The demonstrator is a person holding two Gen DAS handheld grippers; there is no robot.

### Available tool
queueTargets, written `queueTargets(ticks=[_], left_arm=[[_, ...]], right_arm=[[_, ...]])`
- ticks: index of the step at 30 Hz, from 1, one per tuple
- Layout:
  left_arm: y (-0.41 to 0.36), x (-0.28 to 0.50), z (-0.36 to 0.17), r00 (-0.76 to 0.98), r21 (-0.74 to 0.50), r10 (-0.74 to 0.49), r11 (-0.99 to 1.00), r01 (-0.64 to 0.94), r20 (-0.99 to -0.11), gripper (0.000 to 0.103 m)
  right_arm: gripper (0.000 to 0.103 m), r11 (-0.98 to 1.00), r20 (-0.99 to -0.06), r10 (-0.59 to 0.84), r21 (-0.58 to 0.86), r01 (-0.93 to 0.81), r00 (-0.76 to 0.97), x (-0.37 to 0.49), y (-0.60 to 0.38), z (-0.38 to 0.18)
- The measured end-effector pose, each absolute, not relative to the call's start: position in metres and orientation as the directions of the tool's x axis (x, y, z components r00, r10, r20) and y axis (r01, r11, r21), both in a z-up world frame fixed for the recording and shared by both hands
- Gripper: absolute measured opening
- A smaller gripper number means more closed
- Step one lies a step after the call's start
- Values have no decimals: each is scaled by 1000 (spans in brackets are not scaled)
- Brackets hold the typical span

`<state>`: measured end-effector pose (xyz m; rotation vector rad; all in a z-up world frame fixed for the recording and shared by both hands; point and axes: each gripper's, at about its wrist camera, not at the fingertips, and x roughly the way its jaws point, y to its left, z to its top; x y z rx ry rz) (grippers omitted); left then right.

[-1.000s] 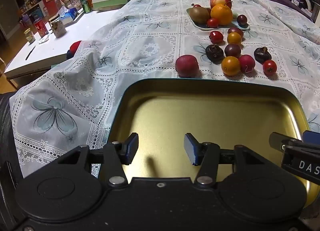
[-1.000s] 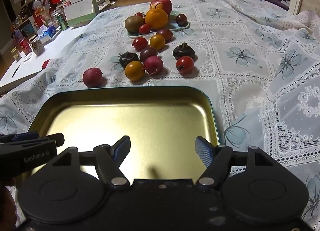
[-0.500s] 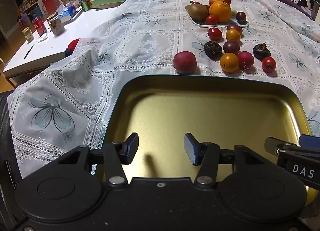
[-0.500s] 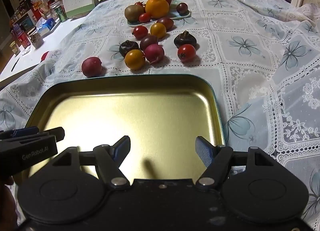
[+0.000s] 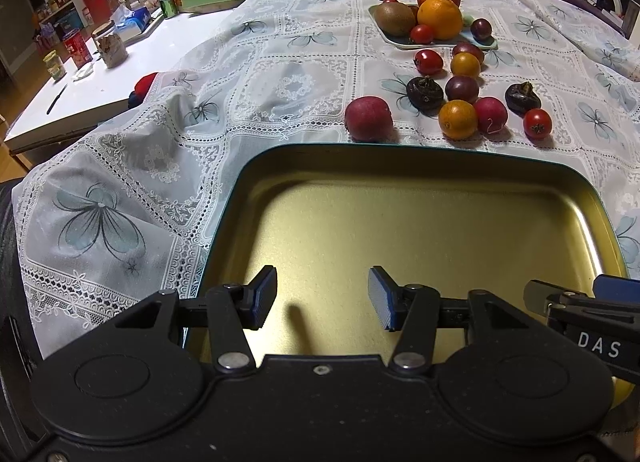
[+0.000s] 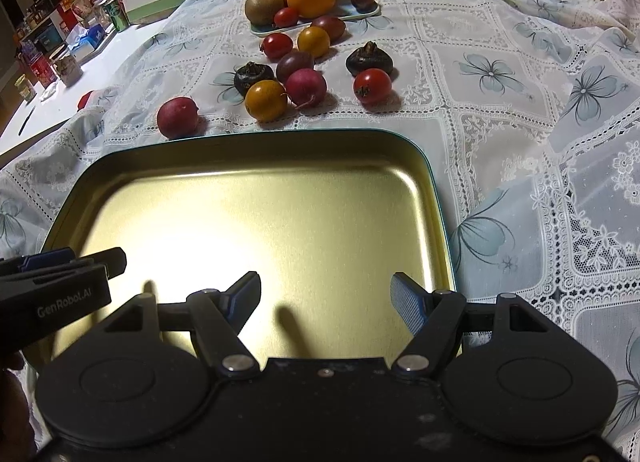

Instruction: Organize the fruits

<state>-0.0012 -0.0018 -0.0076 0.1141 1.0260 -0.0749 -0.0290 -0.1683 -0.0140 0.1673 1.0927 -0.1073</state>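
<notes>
The shallow gold metal tray (image 5: pixel 420 229) now sits closer to the loose fruit, its far rim just short of the dark-red round fruit (image 5: pixel 368 119). Left gripper (image 5: pixel 322 296) and right gripper (image 6: pixel 325 300) hover released, empty; picking can start.

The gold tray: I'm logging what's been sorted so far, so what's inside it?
No fruit shows inside the gold tray. Its near edge is hidden behind the open left gripper and open right gripper, so that strip cannot be checked.
</notes>
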Motion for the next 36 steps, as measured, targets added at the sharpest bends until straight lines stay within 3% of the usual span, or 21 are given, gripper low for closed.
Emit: queueTargets(ticks=[36], left_arm=[[-3,-2,-11,498,60,-8,991,120,-867,58]], right_arm=[[75,983,-911,-2,74,168,413,-21,-170,-16]])
